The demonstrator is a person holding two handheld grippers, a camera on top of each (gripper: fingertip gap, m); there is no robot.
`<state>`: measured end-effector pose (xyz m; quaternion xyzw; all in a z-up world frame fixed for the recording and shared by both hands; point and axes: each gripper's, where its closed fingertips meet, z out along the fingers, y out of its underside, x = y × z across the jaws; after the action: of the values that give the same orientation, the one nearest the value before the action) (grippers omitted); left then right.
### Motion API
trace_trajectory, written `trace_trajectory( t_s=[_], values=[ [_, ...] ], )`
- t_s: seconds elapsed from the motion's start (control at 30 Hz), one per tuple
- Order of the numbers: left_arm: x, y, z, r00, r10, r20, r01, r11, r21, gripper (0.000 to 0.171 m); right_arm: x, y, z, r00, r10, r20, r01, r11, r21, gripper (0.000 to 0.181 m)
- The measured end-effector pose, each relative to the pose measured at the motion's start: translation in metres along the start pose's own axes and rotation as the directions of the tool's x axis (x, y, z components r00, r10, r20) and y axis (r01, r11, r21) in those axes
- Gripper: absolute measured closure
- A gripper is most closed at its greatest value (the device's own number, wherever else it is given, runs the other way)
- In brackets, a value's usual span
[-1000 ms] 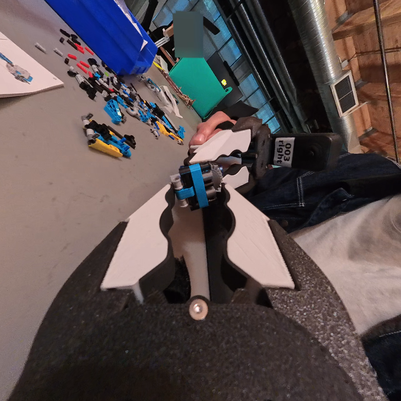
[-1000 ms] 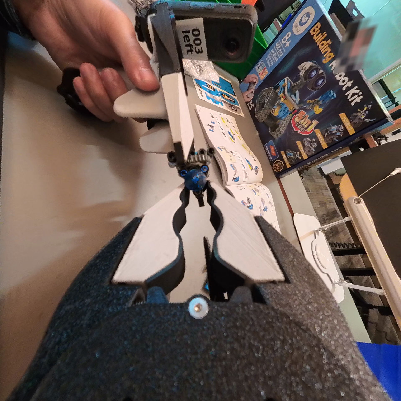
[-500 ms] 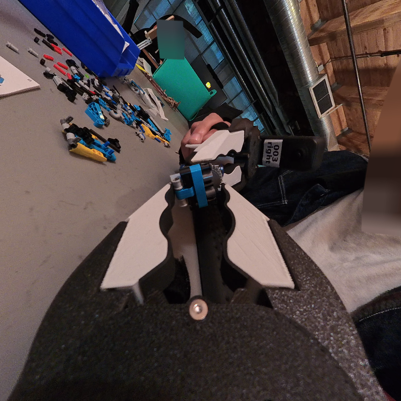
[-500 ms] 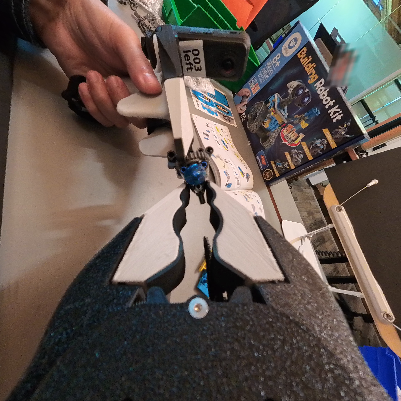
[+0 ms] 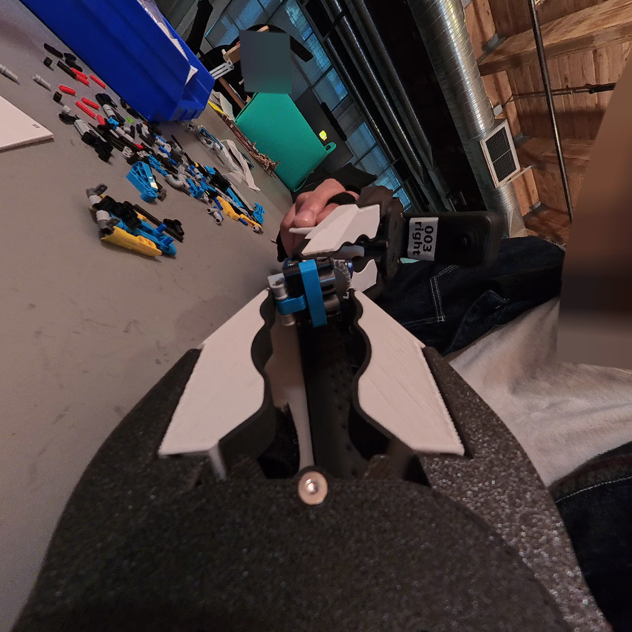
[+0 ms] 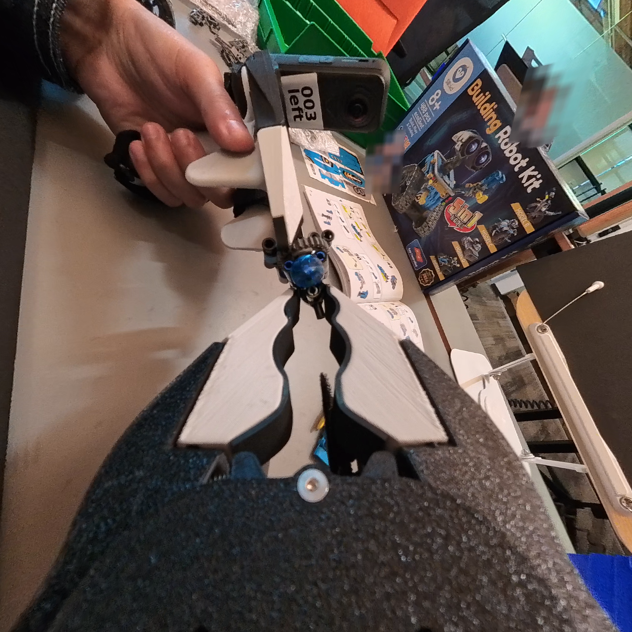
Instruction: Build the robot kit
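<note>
A: What is the left hand-held gripper doing?

B: It pinches a small brick assembly at its fingertips, a black and grey block with a blue strap across it and a grey gear on its right side. The assembly sits at the centre of the left wrist view, lifted off the grey worktop.

A: And the right hand-held gripper?

B: Its fingers are nearly pressed together on a thin black pin that sticks out of the same assembly, just below a shiny blue ball part. In the right wrist view the assembly lies straight ahead of the fingertips, towards the top of the frame.

A: So both are on one piece?

B: Yes. The two meet tip to tip. In the left wrist view the right hand-held gripper comes in from the upper right and touches the gear side. The pin's long axis runs roughly along the right gripper's fingers, while the block's long axis lies across the left gripper's fingers.

A: What lies around them?

B: Loose bricks scatter across the upper left of the left wrist view, near a blue bin, with a yellow and blue half-built piece nearer. In the right wrist view an open instruction booklet lies just behind the assembly, a kit box to the right.
</note>
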<state>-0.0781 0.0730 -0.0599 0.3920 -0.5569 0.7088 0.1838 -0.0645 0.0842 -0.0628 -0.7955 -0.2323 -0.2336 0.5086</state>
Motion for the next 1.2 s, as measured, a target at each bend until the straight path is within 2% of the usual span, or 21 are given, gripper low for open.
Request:
trace_trajectory(
  t_s=[0.27, 0.43, 0.6, 0.7, 0.77, 0.8, 0.83, 0.93, 1.03, 1.07, 1.2],
  values=[
    [-0.002, -0.001, -0.001, 1.000, 0.000, 0.010, 0.000, 1.000, 0.005, 0.130, 0.001, 0.004, 0.001, 1.000, 0.024, 0.009, -0.024, 1.000, -0.008, 0.168],
    [0.000, -0.015, -0.009, 0.999, 0.030, 0.020, -0.031, 0.997, 0.067, 0.121, 0.007, 0.008, 0.000, 0.993, 0.112, 0.032, -0.112, 0.994, 0.008, 0.169],
    [0.018, -0.034, -0.018, 0.993, 0.120, -0.016, -0.116, 0.978, 0.175, 0.119, 0.003, -0.006, -0.008, 0.920, 0.319, 0.228, -0.354, 0.926, 0.129, 0.169],
    [0.026, -0.036, -0.018, 0.986, 0.165, -0.025, -0.158, 0.969, 0.192, 0.120, 0.004, -0.017, -0.015, 0.844, 0.411, 0.344, -0.491, 0.850, 0.189, 0.168],
    [0.031, -0.034, -0.016, 0.984, 0.173, -0.052, -0.160, 0.969, 0.188, 0.120, 0.005, -0.023, -0.020, 0.816, 0.421, 0.395, -0.531, 0.817, 0.225, 0.169],
    [0.035, -0.031, -0.015, 0.982, 0.172, -0.081, -0.156, 0.972, 0.177, 0.124, 0.006, -0.024, -0.021, 0.825, 0.409, 0.390, -0.520, 0.821, 0.237, 0.168],
    [0.038, -0.028, -0.013, 0.980, 0.169, -0.105, -0.151, 0.976, 0.159, 0.138, 0.006, -0.021, -0.020, 0.845, 0.392, 0.364, -0.491, 0.837, 0.241, 0.168],
    [0.038, -0.020, -0.006, 0.980, 0.162, -0.116, -0.148, 0.982, 0.118, 0.143, 0.001, -0.022, -0.019, 0.888, 0.321, 0.328, -0.413, 0.872, 0.264, 0.168],
    [0.030, -0.014, -0.003, 0.984, 0.160, -0.077, -0.154, 0.985, 0.078, 0.145, -0.005, -0.017, -0.013, 0.919, 0.263, 0.293, -0.338, 0.909, 0.244, 0.168],
    [0.029, -0.013, -0.003, 0.982, 0.181, -0.058, -0.177, 0.982, 0.070, 0.151, -0.006, -0.016, -0.012, 0.922, 0.262, 0.285, -0.334, 0.911, 0.242, 0.168],
    [0.020, -0.014, -0.004, 0.942, 0.327, 0.079, -0.330, 0.943, 0.033, 0.155, -0.002, 0.002, -0.001, 0.922, 0.305, 0.238, -0.345, 0.927, 0.149, 0.162]
  ],
)
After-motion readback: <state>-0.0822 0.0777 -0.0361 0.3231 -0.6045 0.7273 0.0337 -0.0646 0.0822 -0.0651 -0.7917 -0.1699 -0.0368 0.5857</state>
